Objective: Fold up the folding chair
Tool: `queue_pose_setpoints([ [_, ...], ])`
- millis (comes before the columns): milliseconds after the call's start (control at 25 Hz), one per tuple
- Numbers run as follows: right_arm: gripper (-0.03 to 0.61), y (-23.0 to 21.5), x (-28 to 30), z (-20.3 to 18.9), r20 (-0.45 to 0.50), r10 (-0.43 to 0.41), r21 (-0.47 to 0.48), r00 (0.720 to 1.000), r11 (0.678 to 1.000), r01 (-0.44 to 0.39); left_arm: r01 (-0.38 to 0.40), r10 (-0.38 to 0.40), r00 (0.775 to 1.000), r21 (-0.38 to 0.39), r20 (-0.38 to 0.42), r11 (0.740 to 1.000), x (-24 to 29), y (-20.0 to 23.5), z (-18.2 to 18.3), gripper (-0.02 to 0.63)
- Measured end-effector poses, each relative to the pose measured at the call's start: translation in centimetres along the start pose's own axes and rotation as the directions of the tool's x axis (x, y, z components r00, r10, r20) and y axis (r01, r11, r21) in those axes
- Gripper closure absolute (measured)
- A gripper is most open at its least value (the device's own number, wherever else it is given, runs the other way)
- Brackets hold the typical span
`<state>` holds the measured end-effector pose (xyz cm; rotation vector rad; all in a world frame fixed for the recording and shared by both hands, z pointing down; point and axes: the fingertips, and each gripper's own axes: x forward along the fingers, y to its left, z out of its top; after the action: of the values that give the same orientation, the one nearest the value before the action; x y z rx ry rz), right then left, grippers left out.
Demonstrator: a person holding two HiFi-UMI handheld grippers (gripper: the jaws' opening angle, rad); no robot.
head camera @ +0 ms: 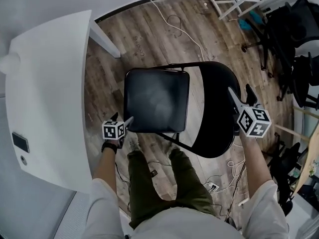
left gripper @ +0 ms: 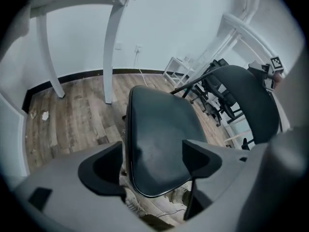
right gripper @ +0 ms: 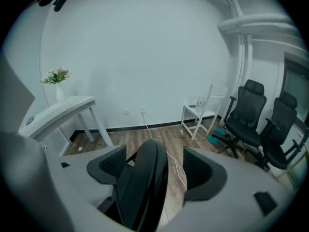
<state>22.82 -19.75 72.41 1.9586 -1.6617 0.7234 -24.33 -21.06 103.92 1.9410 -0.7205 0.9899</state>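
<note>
1. Two grippers meet the folding chair [head camera: 157, 101], which stands unfolded on the wooden floor [head camera: 144, 39].
2. Left gripper [left gripper: 153, 149]: jaws wide, straddling the seat [left gripper: 159, 124] edge.
3. Right gripper [right gripper: 154, 153]: jaws wide, straddling the backrest [right gripper: 145, 187] edge.

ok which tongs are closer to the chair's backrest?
Right. The right tongs straddle the edge of the backrest, jaws apart. The left tongs sit at the near corner of the seat, away from the backrest.

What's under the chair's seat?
Wood floor shows all around the seat, and black legs poke out at its near edge. The floor right underneath is covered by the seat.
</note>
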Motion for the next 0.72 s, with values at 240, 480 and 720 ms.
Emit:
queue_pose_setpoints([
  [240, 0.202, -0.1, 3.1, -1.1, -0.128, 0.039, 0.072, 0.991, 0.997, -0.030, 0.060, -0.063, 0.995, -0.036, -0.081, 0.998, 5.8, 2.8, -1.7, 0.225],
  [480, 0.212, 0.4, 5.4, -2.1, -0.276, 0.083, 0.102, 0.958, 0.993, -0.056, 0.206, -0.221, 0.971, -0.148, -0.095, 0.967, 9.6, 3.4, -2.0, 0.224],
  [720, 0.311, 0.1, 7.1, -3.2, -0.401, 0.163, 0.193, 0.901, 0.977, -0.092, 0.398, -0.426, 0.903, -0.269, -0.052, 0.877, 12.1, 3.6, -1.5, 0.200],
])
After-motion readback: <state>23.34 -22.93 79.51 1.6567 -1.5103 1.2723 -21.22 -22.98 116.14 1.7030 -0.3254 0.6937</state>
